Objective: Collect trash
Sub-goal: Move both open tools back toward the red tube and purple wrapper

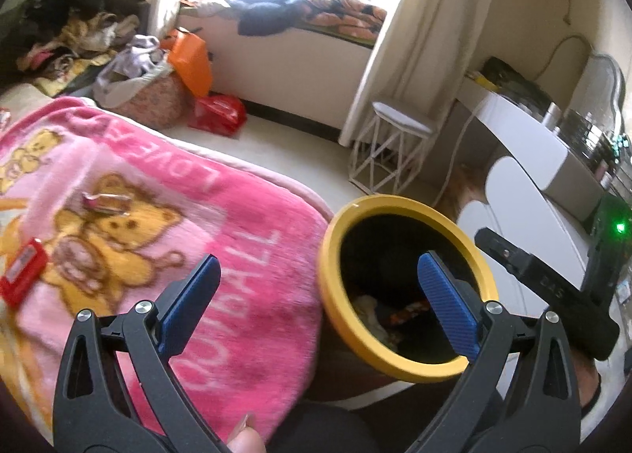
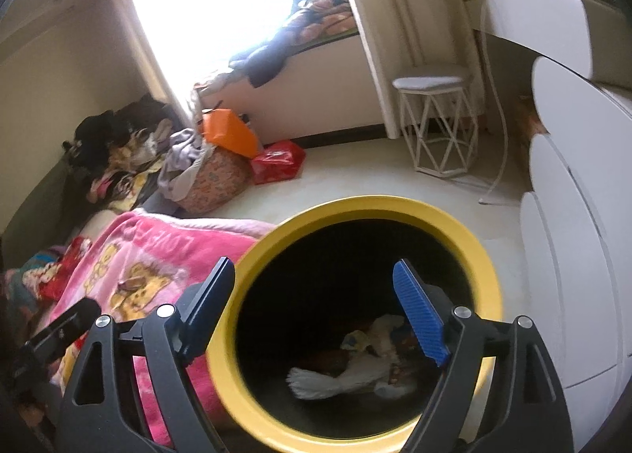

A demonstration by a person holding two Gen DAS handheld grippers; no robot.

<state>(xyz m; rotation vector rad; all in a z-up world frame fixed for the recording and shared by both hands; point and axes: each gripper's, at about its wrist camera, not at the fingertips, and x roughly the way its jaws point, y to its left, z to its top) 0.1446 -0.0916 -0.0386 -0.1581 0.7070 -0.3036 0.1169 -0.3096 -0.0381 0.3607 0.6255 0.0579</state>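
Clearly the trash still to be gathered lies on the bed, up and to the left of our left hand-held gripper (image 1: 316,287): a small crumpled wrapper (image 1: 106,203) with a silvery glint rests on the pink teddy-bear blanket (image 1: 221,216), and a flat red packet (image 1: 21,273) sits farther left near the blanket's edge. The wrapper's long axis runs roughly left to right across the left wrist view, so we judge the fingers would need to close across its short width. It looks thin and light, likely to crush or slide on the plush pile. The left hand-held gripper is the nearer one; its jaws stand wide apart with nothing between them, one blue pad over the blanket, the other over the mouth of the yellow-rimmed trash bin (image 1: 335,251). That bin stands on the floor just beside the bed, and crumpled white tissue (image 2: 339,382) and coloured scraps already lie at its dark bottom. Our right hand-held gripper (image 2: 316,287) hovers directly above the bin's opening, also spread wide and empty. Beyond, a white wire-frame stool (image 2: 434,129) stands well apart on the floor.
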